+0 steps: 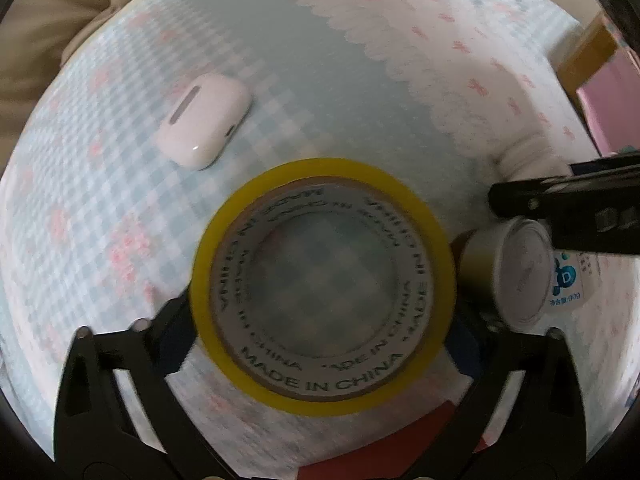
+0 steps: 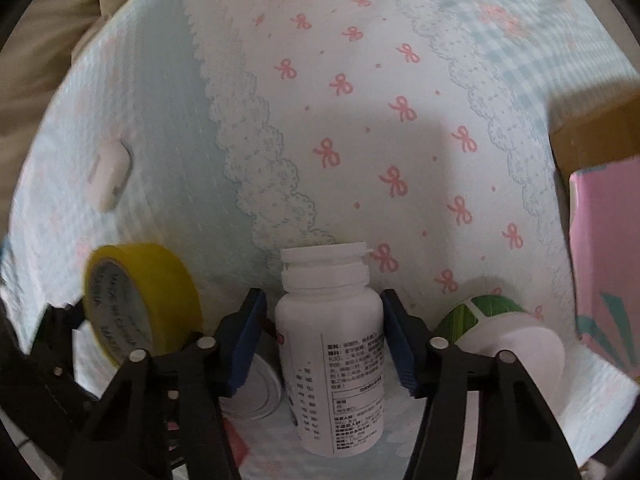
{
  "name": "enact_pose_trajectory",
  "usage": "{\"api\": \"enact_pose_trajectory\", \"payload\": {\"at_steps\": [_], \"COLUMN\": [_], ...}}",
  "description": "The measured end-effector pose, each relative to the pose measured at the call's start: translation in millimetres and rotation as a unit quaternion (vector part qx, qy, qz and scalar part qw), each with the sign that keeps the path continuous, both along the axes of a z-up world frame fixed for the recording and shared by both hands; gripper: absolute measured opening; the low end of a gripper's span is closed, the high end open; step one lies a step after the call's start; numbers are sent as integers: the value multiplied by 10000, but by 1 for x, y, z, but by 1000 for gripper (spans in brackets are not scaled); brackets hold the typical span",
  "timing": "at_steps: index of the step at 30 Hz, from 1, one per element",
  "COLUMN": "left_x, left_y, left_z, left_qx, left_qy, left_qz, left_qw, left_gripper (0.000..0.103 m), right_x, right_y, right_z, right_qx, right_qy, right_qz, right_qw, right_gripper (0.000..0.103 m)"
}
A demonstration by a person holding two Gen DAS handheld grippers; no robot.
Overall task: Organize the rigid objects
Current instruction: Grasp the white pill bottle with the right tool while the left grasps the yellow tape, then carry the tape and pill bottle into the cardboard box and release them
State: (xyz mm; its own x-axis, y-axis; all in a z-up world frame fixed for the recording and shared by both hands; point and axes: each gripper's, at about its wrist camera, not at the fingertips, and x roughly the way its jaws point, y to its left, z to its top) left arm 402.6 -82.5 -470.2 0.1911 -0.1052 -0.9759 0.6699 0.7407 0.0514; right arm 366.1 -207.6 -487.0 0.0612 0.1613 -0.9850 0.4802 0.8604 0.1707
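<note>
A white pill bottle (image 2: 330,354) lies on its side on the patterned cloth (image 2: 360,128), its capped neck pointing away from the right wrist camera, and the right gripper (image 2: 325,340) has its fingers set against the bottle's two flanks, the blue pads touching the plastic on either side, so it is gripped. Just left of the bottle a round white lid-like item (image 2: 256,392) sits partly behind the left finger of that gripper. Farther left stands a roll of yellow tape (image 2: 140,300), seen edge-on in this view; from the left wrist camera the same roll (image 1: 322,286) fills the middle of the picture, its cardboard core printed MADE IN CHINA, and the left gripper (image 1: 320,320) holds its fingers spread wide on either side of it; whether they touch the roll cannot be told. To the right of the bottle lies a roll with a green-and-white wrapper (image 2: 500,328). A small white oblong case (image 1: 204,120) rests on the checked part of the cloth, well apart from the tape. At the cloth's right edge sit a pink box (image 2: 608,264) and a brown cardboard box (image 2: 600,132).
</note>
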Motion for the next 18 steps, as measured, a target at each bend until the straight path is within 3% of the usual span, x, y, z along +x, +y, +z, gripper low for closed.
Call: {"api": "enact_pose_trajectory", "payload": {"at_steps": [8,13,18], "left_x": [-14,-21,-35], "left_y": [-1,9,17], "left_z": [9,31,57], "left_qx": [8,-31,-40], "left_qy": [-188,-348,-500], "left_qz": [17,70,161], "left_qw": [9998,9994,9986], "left_gripper": [96,96,96], "right_x": [-4,-14,-35], "right_y": [8,0,0], "right_z": [0,5,29], "right_qx": [-153,-25,-68], "right_qy": [-38,-201,-460], "right_qz": [210,77,78], "right_qw": [9997,9998,9989], "right_gripper": [47,46,46]}}
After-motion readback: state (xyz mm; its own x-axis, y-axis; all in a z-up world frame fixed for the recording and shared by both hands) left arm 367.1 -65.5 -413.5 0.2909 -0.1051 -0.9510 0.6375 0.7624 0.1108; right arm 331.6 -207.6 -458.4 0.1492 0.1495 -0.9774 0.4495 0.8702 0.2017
